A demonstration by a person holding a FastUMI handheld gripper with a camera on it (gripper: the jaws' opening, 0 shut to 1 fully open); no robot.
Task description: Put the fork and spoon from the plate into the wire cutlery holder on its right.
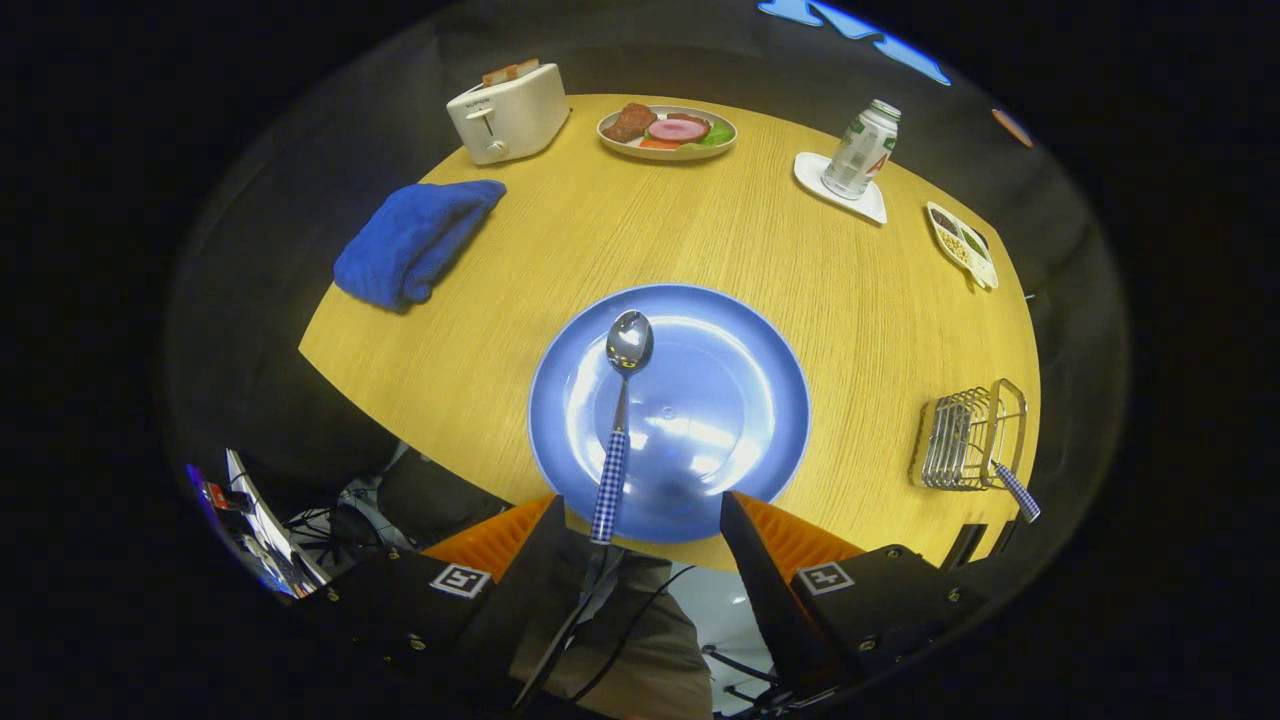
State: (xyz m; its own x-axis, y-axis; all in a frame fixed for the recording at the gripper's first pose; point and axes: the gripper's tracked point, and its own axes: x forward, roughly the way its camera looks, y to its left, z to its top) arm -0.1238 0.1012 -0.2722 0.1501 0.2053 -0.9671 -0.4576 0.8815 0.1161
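The gripper (642, 520) has its fingers spread wide and holds nothing. The spoon (622, 420) lies on the blue plate (760, 360) just ahead of the fingers, its checked handle end between them, nearer the left finger. The wire holder (965, 440) stands on the table (800, 260) beyond the right finger, well apart from the plate, with a checked handle (1018, 492) sticking out of it.

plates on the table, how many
2: the blue plate just ahead of the open tongs, holding the spoon; a food plate at the far edge beside the toaster.
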